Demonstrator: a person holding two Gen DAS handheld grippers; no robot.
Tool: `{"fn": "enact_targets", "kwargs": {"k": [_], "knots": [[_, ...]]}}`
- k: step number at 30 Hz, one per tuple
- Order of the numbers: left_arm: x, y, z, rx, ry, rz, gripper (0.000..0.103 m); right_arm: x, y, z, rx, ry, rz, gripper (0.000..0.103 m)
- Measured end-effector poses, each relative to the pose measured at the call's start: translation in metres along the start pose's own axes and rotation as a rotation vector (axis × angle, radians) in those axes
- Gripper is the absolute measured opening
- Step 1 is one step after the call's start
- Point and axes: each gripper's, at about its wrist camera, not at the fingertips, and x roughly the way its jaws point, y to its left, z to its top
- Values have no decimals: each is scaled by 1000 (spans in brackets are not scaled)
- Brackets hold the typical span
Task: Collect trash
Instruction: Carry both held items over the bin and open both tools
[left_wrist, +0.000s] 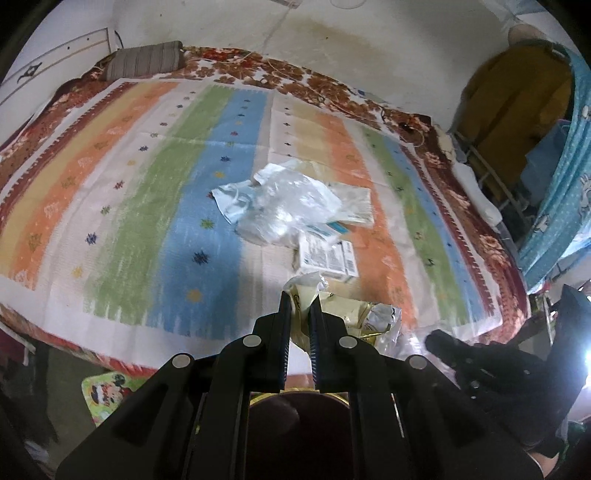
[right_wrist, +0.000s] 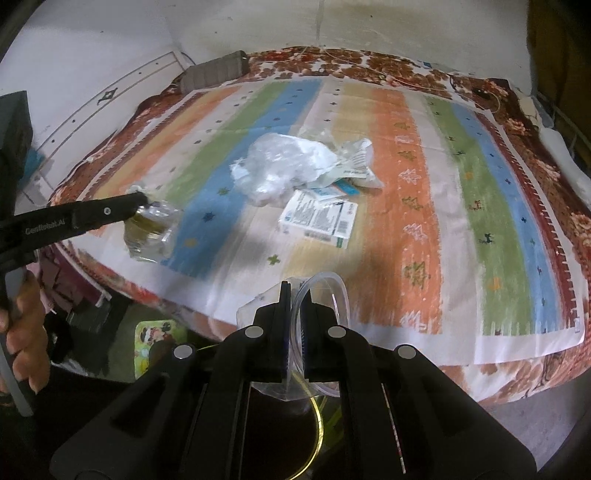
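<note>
My left gripper (left_wrist: 300, 299) is shut on a crumpled yellowish clear wrapper (left_wrist: 354, 314), held over the bed's near edge. The right wrist view shows that gripper (right_wrist: 142, 201) from the side, with the wrapper (right_wrist: 149, 232) hanging from it. My right gripper (right_wrist: 293, 291) is shut on a clear plastic lid (right_wrist: 325, 295) with a round rim. In the middle of the bed lies a pile of trash: a crumpled clear bag (left_wrist: 291, 206) (right_wrist: 288, 166), a white printed box (left_wrist: 327, 254) (right_wrist: 317, 218) and torn paper packets (right_wrist: 354, 162).
A striped sheet (left_wrist: 129, 192) covers the bed, with a grey pillow (left_wrist: 147, 61) at its far end. Under both grippers stands a dark bin with a gold rim (right_wrist: 318, 421). A cartoon mat (left_wrist: 107, 391) lies on the floor. A blue curtain (left_wrist: 565, 184) hangs at the right.
</note>
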Motion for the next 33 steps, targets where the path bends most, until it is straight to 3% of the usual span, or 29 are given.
{"fn": "enact_targets", "kwargs": {"k": [14, 18, 25, 33], "knots": [[-22, -9, -57, 24, 20, 14, 9, -16, 8, -51, 48, 12, -7, 4], [-17, -1, -76, -12, 70, 37, 9, -16, 15, -65, 36, 24, 5, 4], [-12, 6, -98, -23, 125, 116, 9, -1, 25, -94, 42, 107, -5, 4], [1, 15, -113, -83, 194, 123, 10, 10, 30, -114, 43, 171, -16, 4]]}}
